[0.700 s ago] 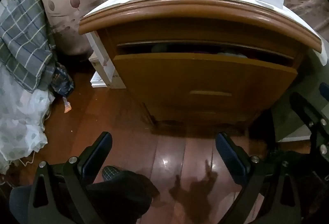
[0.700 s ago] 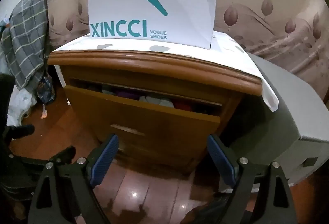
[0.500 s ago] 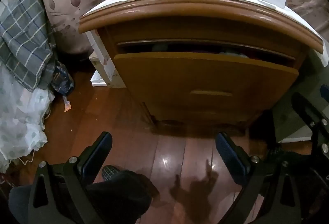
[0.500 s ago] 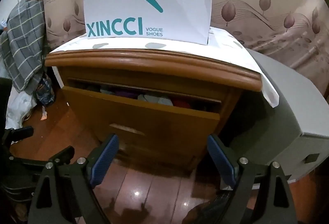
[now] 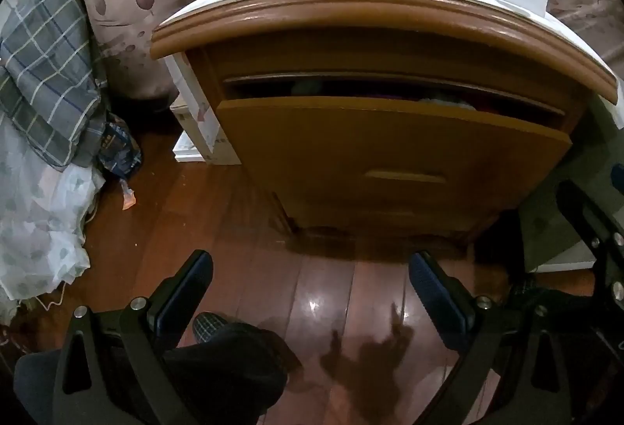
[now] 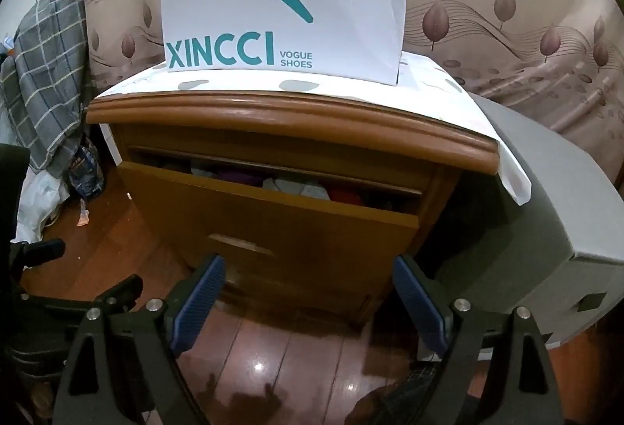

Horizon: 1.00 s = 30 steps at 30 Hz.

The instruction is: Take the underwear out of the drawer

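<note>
Right wrist view: our right tongs (image 6: 308, 302) gape empty, short of the part-open drawer (image 6: 273, 226) with underwear (image 6: 296, 187) bunched inside. Our left tongs (image 5: 310, 292) gape empty over the floor (image 5: 327, 292).

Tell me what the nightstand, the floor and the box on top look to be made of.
Nightstand: seemingly wood or wood veneer, orange-brown, smooth with a soft sheen on its moulded top edge. Floor: reddish wooden planks, glossy, with bright light reflections. Box: probably white matte cardboard, printed with teal lettering.
</note>
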### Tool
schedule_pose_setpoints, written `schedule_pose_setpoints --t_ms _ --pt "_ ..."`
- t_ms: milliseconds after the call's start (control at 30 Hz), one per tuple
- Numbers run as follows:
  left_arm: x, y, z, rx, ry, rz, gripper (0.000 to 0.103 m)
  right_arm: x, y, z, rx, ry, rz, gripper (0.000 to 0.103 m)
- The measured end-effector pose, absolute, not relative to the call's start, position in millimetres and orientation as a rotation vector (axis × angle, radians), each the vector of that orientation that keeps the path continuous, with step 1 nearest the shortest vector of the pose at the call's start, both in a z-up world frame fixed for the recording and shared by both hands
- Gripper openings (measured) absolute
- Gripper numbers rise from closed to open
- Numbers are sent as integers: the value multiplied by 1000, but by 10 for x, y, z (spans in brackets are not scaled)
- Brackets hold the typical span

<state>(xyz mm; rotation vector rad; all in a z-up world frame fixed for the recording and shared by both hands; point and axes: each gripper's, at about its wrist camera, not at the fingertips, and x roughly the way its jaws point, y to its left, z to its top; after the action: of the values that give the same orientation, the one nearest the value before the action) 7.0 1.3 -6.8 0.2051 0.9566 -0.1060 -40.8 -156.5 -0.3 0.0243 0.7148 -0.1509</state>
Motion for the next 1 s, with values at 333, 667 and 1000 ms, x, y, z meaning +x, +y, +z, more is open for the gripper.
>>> schedule_pose_setpoints --t_ms 333,667,1000 --pt "94 6 -73 202 963 -108 100 -386 -1564 -9 27 720 -151 90" --pt "88 5 -77 206 960 -106 100 -396 -1562 -12 20 720 -152 90" --pt "85 1 -86 202 962 -108 100 -391 -1557 -22 20 724 -151 90"
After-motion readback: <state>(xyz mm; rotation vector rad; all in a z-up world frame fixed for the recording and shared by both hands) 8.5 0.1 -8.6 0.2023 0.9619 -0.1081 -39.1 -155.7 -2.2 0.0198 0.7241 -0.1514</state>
